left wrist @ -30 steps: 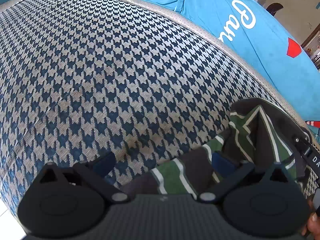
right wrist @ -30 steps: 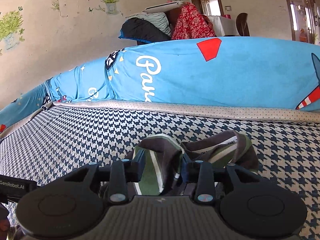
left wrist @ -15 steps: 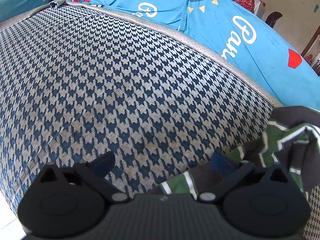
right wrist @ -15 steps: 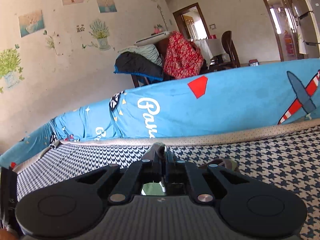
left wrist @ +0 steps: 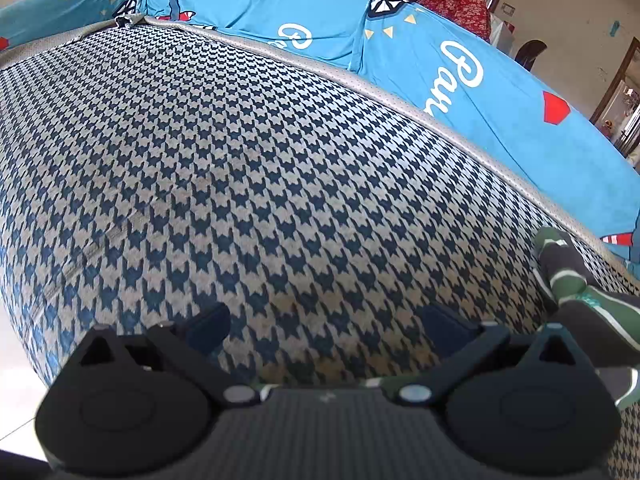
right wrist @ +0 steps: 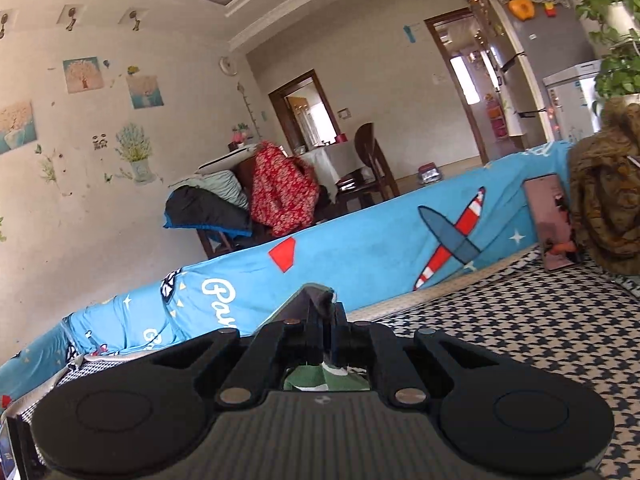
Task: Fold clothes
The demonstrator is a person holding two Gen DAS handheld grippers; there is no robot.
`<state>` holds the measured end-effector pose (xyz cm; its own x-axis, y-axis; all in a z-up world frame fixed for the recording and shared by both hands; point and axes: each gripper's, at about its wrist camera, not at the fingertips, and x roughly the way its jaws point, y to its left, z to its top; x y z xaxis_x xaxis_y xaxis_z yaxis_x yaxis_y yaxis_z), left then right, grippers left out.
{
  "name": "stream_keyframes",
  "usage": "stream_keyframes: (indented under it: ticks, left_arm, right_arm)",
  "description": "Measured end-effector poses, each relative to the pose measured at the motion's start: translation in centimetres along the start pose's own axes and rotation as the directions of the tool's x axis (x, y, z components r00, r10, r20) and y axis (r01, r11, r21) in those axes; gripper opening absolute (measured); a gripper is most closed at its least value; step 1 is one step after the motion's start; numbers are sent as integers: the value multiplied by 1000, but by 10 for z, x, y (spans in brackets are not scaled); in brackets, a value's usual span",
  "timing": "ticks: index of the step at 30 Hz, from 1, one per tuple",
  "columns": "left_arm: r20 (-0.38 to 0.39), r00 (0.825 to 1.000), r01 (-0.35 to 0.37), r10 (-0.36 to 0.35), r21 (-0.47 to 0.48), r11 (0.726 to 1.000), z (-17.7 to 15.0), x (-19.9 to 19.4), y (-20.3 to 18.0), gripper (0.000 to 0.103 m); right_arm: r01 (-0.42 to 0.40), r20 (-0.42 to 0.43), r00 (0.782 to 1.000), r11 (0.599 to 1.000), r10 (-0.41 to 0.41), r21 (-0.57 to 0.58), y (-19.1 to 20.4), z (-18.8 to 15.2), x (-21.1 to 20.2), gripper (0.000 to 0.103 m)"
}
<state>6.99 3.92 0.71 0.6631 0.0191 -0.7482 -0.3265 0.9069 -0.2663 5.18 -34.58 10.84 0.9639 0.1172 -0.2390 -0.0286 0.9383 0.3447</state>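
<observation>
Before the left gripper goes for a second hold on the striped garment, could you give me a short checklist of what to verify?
1. Right gripper shut on the striped garment: ok.
2. Left gripper open, nothing between its fingers: ok.
3. Garment within the left gripper's view: ok, at its right edge.
4. Garment lifted clear of the houndstooth cushion: cannot tell.
5. Cushion ahead of the left gripper free for laying flat: ok.
6. Which part of the garment is pinched: cannot tell.
</observation>
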Motion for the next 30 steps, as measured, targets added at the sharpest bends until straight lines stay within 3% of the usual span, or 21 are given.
stream_keyframes:
  ticks: [6,17,24,27,30]
  left_arm:
    - [-44,997,67,-63,87,994,-43,-20,-14,103]
    - [-82,986,163,-145,284,945,-95,-42,-49,103]
    - [-114,975,219,-192,336,916,-117,-50,-59,103]
    - [-118,973,226,-197,357,906,-124,-55,-63,103]
    - [-126,969,243,-212,359,901,-126,-60,-64,103]
  right_arm:
    - [149,22,988,988,-150,40,-31,5,-21,5]
    - [264,7,964,957,-267,123,-66,4,-42,5]
    - [346,-19,937,926,-348,150,-83,1,-50,6]
    - [365,-60,931,910,-360,197,-94,-2,-50,20]
    - [380,-46,924,899,-380,216,-98,-4,-59,30]
